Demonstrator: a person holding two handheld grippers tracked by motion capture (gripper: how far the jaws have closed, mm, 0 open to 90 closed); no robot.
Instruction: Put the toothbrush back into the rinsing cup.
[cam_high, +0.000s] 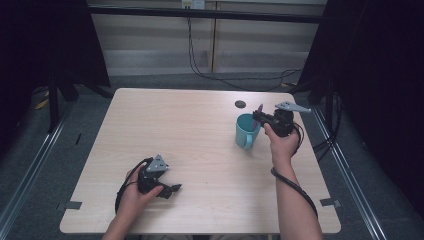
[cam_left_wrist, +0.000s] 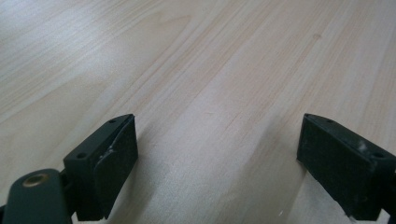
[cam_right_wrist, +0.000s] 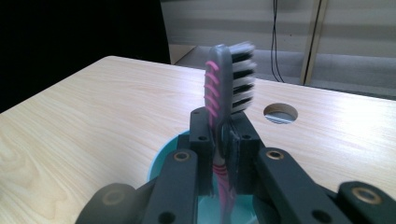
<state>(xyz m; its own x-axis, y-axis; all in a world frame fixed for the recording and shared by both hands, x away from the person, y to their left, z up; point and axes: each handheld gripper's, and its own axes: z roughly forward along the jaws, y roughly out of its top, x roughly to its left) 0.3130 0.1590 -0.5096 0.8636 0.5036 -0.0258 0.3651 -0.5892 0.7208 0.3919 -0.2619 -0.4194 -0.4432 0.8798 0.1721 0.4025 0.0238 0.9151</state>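
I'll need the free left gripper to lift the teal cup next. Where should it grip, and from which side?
Probably the rim wall on the cup's left side, coming from the table's open left. The cup stands upright, and the right gripper shut on the toothbrush crowds its right side. The left gripper is already open.

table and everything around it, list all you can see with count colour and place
table: one, light wood, centre of the high view
cup: one, teal with a handle, right half of the table
toothbrush: one, grey and pink with black and white bristles, head up, over the cup mouth
cable hole: one, round and dark, in the tabletop beyond the cup
wall cables: a few, black, hanging and trailing on the floor behind the table
tape marks: two, grey, at the near table corners
left hand-held gripper: one, black, jaws wide apart over bare wood, near-left of the table
right hand-held gripper: one, black, closed on the toothbrush handle, above the cup
forearms: two, coming in from the bottom edge
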